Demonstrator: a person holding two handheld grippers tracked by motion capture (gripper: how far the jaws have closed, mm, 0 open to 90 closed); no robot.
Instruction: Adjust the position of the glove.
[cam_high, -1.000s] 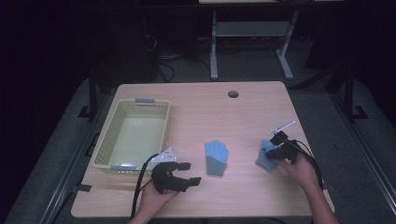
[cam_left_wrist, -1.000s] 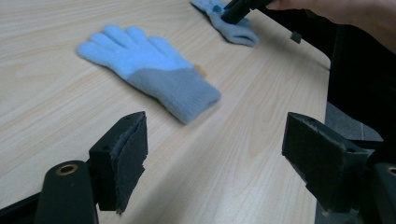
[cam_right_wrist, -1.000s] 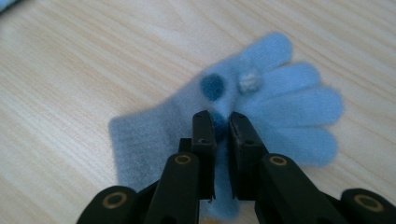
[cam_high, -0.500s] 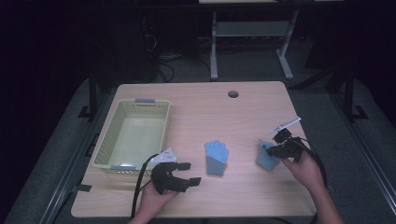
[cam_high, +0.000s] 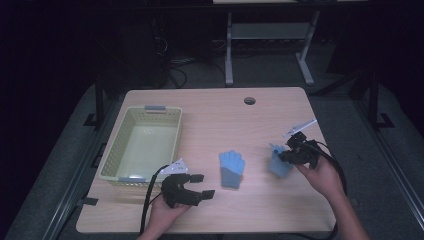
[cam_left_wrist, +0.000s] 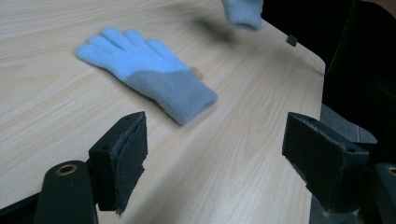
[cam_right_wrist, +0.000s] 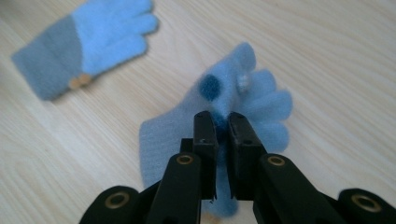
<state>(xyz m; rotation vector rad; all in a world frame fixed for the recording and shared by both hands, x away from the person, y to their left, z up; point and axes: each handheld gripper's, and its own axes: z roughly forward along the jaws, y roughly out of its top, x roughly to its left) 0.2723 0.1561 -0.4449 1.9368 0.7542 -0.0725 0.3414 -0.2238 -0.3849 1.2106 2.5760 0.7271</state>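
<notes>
Right tongs (cam_high: 289, 153) pinch blue glove (cam_high: 278, 164) w/ hand angled left, near surface (cam_high: 210, 110) right edge; left tongs (cam_high: 199, 186) spread, low.

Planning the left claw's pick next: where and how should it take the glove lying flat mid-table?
Grip the glove at its grey cuff, coming from above. It lies flat, fingers spread away from the open left claw, cuff end nearest. The cuff looks the thickest fold, so probably the easiest part to pinch; the thin fingers would likely slip.
</notes>
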